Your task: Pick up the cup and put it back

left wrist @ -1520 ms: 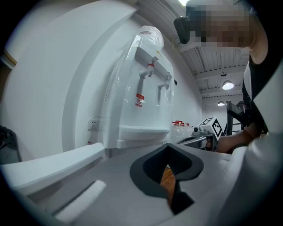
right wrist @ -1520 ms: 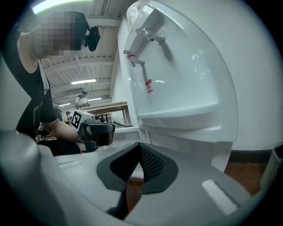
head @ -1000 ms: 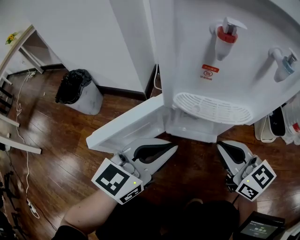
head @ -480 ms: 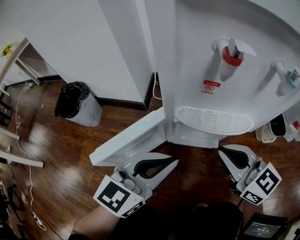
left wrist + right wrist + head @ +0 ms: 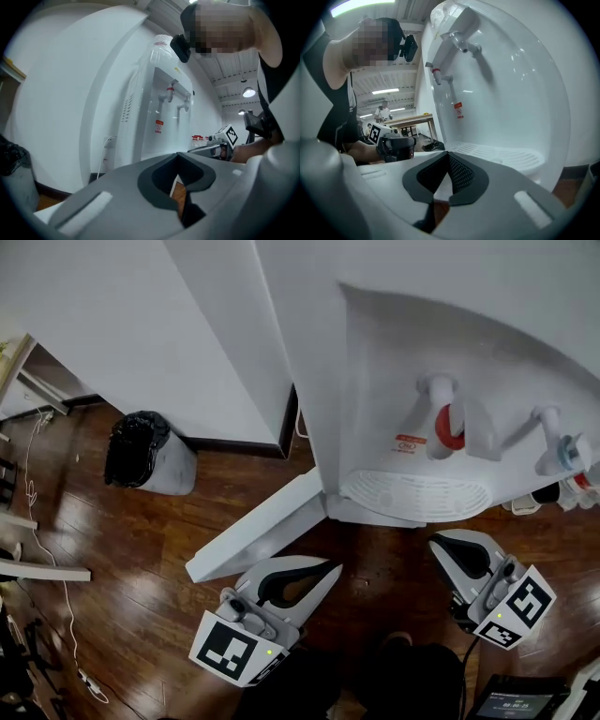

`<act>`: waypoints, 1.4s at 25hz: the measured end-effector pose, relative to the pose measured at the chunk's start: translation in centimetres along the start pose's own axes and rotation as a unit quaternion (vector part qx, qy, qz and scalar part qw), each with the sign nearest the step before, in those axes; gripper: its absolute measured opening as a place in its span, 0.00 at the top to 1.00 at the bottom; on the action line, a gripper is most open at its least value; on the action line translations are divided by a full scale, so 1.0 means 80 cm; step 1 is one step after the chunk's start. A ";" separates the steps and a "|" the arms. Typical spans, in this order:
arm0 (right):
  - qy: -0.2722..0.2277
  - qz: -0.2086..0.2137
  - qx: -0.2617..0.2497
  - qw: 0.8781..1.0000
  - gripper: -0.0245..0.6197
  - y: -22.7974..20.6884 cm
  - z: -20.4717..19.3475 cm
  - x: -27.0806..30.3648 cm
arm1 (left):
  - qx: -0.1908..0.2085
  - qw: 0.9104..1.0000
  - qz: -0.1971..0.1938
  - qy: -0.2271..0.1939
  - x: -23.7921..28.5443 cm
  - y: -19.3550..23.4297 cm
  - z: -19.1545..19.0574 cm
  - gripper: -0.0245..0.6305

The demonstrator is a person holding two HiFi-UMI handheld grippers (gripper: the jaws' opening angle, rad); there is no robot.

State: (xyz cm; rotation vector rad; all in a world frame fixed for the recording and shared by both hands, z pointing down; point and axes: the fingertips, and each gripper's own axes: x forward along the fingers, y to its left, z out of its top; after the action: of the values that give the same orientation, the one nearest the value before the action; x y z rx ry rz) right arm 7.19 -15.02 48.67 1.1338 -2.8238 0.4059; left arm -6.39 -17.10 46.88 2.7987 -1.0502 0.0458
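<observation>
Flanking floor (image 5: 384, 570) below the drip tray (image 5: 417, 495), left gripper (image 5: 330, 570) and right gripper (image 5: 434, 544) have jaws together.

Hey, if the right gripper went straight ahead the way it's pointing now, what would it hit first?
Most likely the white drip tray of the water dispenser, or the front just under it. The right gripper, jaws shut and empty, aims there with nothing between, though depth is hard to judge.
</observation>
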 end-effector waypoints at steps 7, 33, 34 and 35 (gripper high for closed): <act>0.027 0.007 0.002 1.000 0.96 0.034 0.124 -0.041 | 0.010 0.999 -0.011 0.030 -0.015 -0.030 0.111 0.48; 0.007 0.053 -0.008 0.999 0.96 0.172 0.525 -0.124 | 0.037 0.998 -0.037 0.030 -0.056 -0.149 0.514 0.48; 0.007 0.053 -0.007 0.999 0.96 0.176 0.539 -0.128 | 0.039 0.998 -0.039 0.031 -0.059 -0.154 0.529 0.48; 0.008 0.051 -0.008 0.999 0.96 0.179 0.553 -0.131 | 0.040 0.998 -0.039 0.034 -0.062 -0.159 0.544 0.48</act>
State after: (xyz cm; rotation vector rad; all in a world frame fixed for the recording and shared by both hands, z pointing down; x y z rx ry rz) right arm 6.29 -10.00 1.23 0.9829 -2.8730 0.3965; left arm -2.85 -11.08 1.80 2.8851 -0.9435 0.1774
